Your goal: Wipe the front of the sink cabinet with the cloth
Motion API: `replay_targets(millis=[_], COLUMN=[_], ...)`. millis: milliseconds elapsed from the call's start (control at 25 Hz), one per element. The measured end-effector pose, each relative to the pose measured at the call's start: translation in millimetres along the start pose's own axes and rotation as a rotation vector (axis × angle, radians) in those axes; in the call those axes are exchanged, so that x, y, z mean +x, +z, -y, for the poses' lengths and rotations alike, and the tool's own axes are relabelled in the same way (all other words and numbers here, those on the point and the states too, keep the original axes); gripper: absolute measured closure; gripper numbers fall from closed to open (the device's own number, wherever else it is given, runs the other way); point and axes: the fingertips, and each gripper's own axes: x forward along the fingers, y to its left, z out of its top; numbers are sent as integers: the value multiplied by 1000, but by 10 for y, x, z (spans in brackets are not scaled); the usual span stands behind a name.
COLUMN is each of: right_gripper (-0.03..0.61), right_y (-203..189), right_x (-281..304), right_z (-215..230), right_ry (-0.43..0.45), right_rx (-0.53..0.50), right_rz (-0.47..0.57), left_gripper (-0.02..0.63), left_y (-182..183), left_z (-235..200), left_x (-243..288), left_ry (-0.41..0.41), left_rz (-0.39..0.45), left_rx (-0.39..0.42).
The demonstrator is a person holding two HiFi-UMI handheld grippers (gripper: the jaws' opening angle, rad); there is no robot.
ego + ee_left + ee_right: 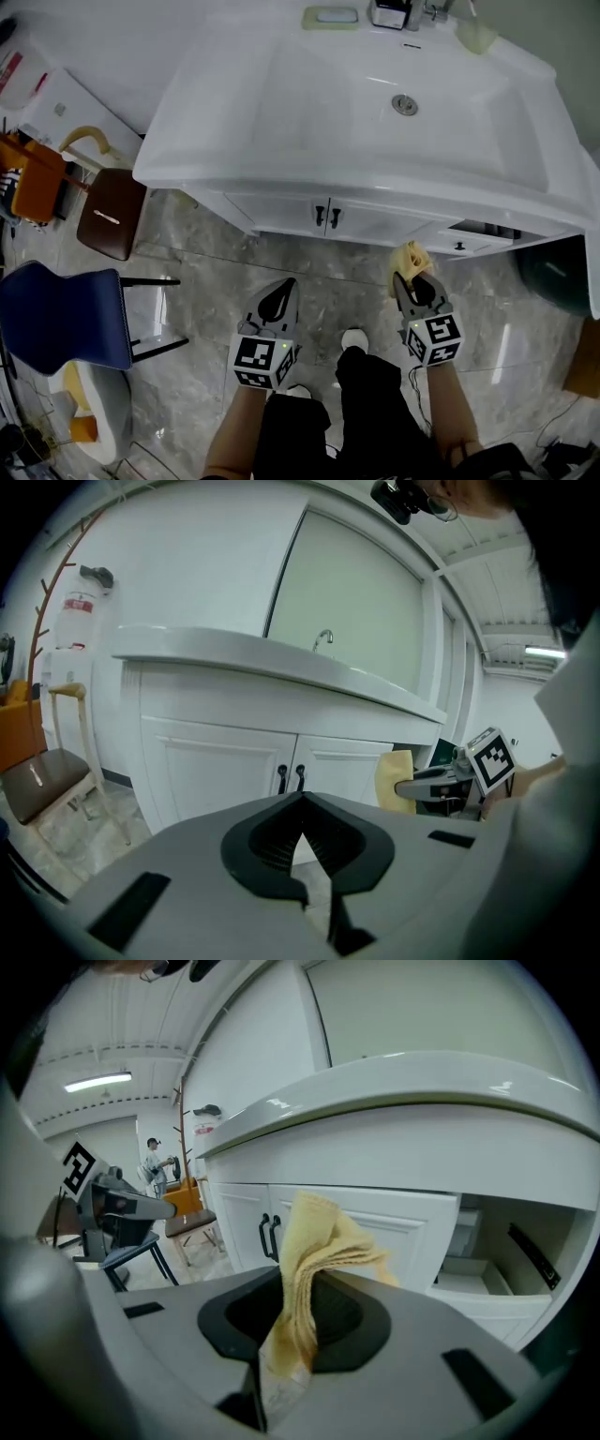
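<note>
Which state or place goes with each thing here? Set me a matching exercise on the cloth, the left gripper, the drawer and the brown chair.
Things:
1. cloth
2. left gripper
3. drawer
4. brown chair

States or places:
a. open, at the right end of the cabinet
b. standing to the left of the cabinet
c. clamped in the right gripper
d. shut on nothing

Pairs: 1-c, 2-d, 3-a, 4-b

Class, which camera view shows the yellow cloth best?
The right gripper view: the cloth fills its centre, clamped in the right gripper. The head view shows a small yellow bunch; the left gripper view, a distant patch.
</note>
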Motion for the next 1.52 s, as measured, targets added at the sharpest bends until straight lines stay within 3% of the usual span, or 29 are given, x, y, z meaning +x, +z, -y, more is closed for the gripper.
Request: replay_targets(millis=[280, 640, 1040, 1240, 1520], right_gripper=[497, 499, 499, 499, 499], right_y=[-233, -522, -175, 94, 500], right_x=[227, 505, 537, 683, 1105], right_z=[-150, -14, -211, -435, -655], right_ry=[24, -17, 92, 141, 110], right_rx=[-122, -225, -182, -232, -448], right_rz=[143, 351, 551, 503, 381], left_gripper=[598, 598, 598, 598, 598], left_y=[-552, -758, -775, -755, -633], left_z=[-201, -342, -536, -595, -587], left_x=[298, 683, 583, 487, 449], left_ry=[-56, -116, -112, -117, -123], left_rz=[57, 207, 340, 363, 374], left_rx=[43, 120, 153, 150, 158])
